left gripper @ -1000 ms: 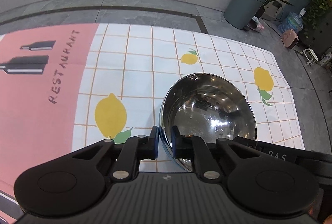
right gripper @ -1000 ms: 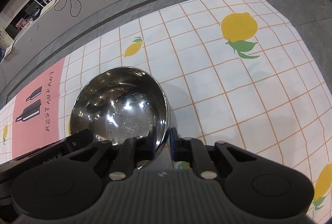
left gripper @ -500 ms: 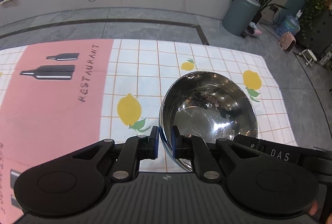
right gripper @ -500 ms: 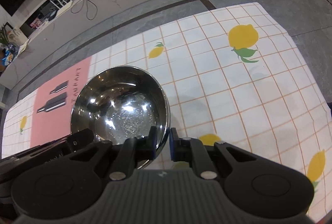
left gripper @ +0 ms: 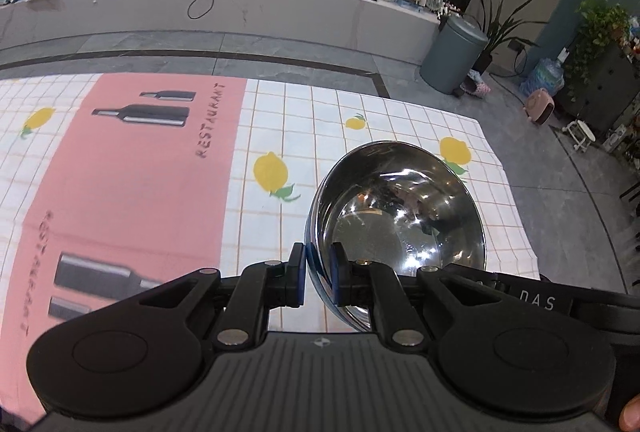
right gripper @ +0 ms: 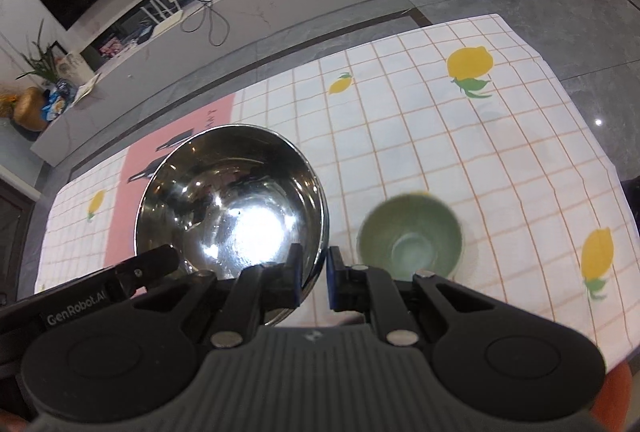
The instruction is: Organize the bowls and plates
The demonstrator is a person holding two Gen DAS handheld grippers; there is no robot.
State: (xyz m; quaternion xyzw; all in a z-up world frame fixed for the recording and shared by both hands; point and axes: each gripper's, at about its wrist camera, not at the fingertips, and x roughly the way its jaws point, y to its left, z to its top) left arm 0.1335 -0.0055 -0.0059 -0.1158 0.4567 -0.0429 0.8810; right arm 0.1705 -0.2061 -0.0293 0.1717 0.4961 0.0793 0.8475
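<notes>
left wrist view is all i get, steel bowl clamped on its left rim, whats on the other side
Observer: The right gripper is shut on the steel bowl at the opposite rim, so both grippers carry it.
Operator: anything under or near it i cant see
Observer: Yes, a green bowl stands upright on the checked tablecloth, right of the steel bowl in the right wrist view.
Operator: is the green one empty
Observer: It looks empty; its image is a little blurred.
</notes>
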